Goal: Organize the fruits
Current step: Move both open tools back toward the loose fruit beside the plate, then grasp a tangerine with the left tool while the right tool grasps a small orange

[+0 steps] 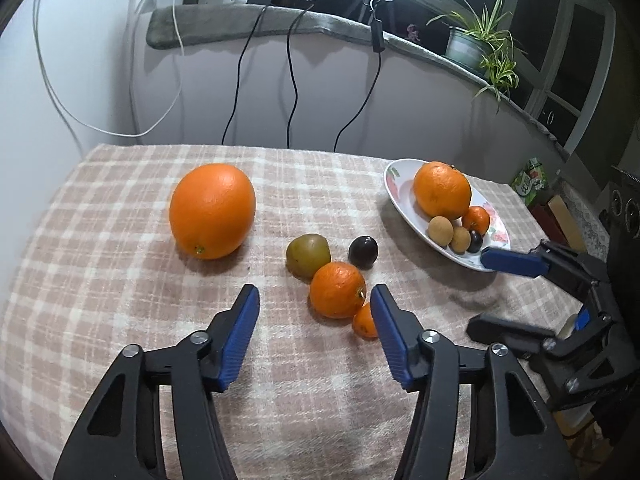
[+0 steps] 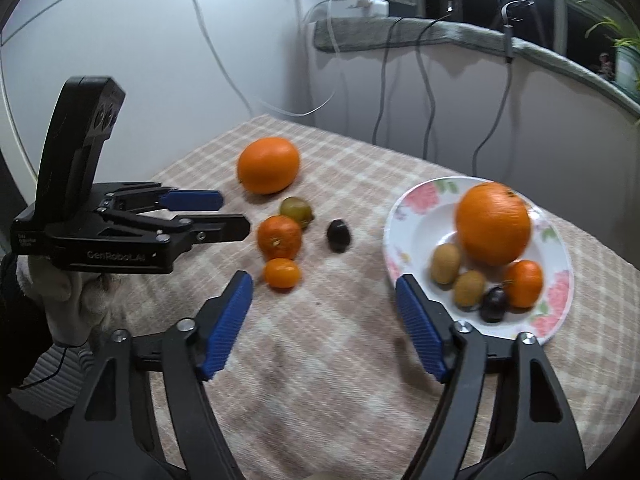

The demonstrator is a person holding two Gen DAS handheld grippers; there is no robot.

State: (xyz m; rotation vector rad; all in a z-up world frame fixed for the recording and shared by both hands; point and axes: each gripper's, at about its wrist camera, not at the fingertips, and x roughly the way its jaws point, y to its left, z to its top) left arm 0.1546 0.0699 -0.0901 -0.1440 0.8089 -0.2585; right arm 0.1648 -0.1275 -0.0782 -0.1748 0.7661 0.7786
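On the checked cloth lie a big orange (image 1: pixel 212 210) (image 2: pixel 268 165), a greenish fruit (image 1: pixel 308 255) (image 2: pixel 296 209), a dark plum (image 1: pixel 363 252) (image 2: pixel 339 235), a mandarin (image 1: pixel 338 290) (image 2: pixel 279 238) and a tiny orange fruit (image 1: pixel 364 322) (image 2: pixel 282 273). My left gripper (image 1: pixel 315 296) (image 2: pixel 232 214) is open just short of the mandarin; the tiny fruit is partly hidden behind its right finger. A flowered plate (image 1: pixel 402 196) (image 2: pixel 424 224) holds an orange, a mandarin, two brown fruits and a plum. The right gripper (image 2: pixel 324 282) (image 1: pixel 492 296) is open and empty, its right finger at the plate's near rim.
Several cables hang down the wall behind the table. A potted plant (image 1: pixel 480 40) stands on the sill at the back right. A green packet (image 1: pixel 530 180) sits beyond the table's right edge. A gloved hand (image 2: pixel 60 300) holds the left gripper.
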